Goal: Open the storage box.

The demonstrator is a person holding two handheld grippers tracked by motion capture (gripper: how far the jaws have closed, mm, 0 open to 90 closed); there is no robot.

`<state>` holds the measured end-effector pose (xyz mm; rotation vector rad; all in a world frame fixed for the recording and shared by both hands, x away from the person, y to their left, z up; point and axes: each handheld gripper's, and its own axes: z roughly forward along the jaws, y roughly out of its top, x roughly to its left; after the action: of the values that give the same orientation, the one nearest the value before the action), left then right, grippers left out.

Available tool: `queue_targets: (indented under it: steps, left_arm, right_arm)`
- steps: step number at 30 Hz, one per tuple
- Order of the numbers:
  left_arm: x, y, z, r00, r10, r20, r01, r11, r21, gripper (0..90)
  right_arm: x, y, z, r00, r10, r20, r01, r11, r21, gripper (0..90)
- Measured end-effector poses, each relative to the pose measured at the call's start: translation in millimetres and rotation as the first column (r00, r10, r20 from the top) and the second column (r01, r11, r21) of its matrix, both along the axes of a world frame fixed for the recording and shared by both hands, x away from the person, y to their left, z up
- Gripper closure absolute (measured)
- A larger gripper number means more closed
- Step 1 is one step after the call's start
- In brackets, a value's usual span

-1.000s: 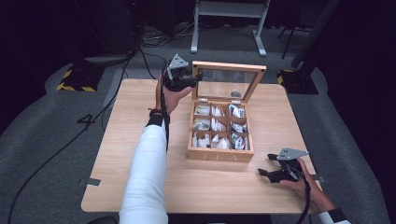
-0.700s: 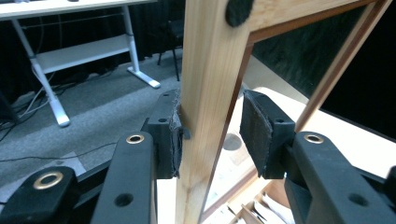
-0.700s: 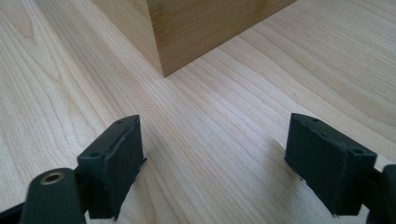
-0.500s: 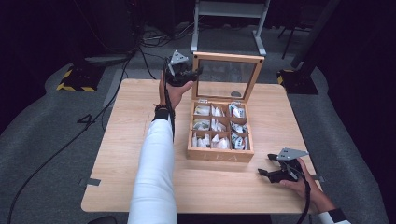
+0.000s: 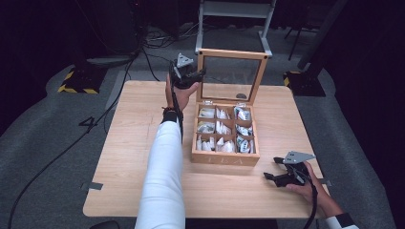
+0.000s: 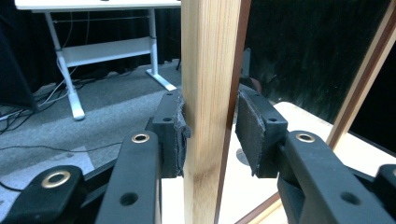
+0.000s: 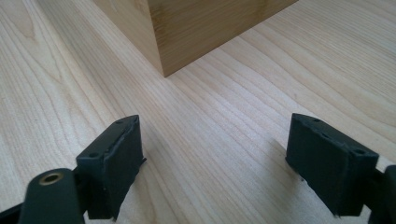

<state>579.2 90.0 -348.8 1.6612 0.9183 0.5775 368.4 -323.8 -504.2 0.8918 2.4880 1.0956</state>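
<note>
A wooden box with several compartments of white packets stands in the middle of the table. Its glass lid stands open and nearly upright. My left gripper grips the left rail of the lid frame. Its jaws have just been closing with that rail between them, and both pads now press on the wood. My right gripper rests on the table near the front right, open, with nothing between its fingers. In the right gripper view the box's corner lies ahead of that gripper.
The wooden table has bare room left of the box and along its front. Cables trail over the grey floor on the left. A white desk frame stands behind the table.
The lid has swung further up and stands more upright. My left gripper moved slightly right and down along its frame. The right gripper stayed still.
</note>
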Motion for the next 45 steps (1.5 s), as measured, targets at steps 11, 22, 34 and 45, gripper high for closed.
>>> queue_targets:
  steps: [11,22,34,45]
  left_arm:
    - [0.5,-2.5,-10.3,0.9994,0.023,-0.026,-0.021,0.9983,0.054,64.3]
    - [-3.0,-2.4,-31.4,0.9973,0.010,-0.073,0.002,0.9869,0.161,64.6]
    - [-7.3,0.4,-68.7,0.9866,-0.028,-0.161,0.070,0.9633,0.259,65.7]
    - [-17.5,10.0,-76.8,0.9833,-0.043,-0.177,0.089,0.9610,0.262,62.1]
  right_arm:
    - [0.1,0.0,0.0,1.0000,0.000,0.000,0.000,1.0000,0.000,18.2]
    - [0.3,0.2,0.0,1.0000,-0.003,0.000,0.003,1.0000,-0.001,18.1]
    - [0.3,0.0,0.0,1.0000,-0.006,0.000,0.006,1.0000,-0.001,18.1]
    - [0.3,0.0,-0.1,1.0000,-0.007,0.000,0.007,1.0000,-0.001,18.1]
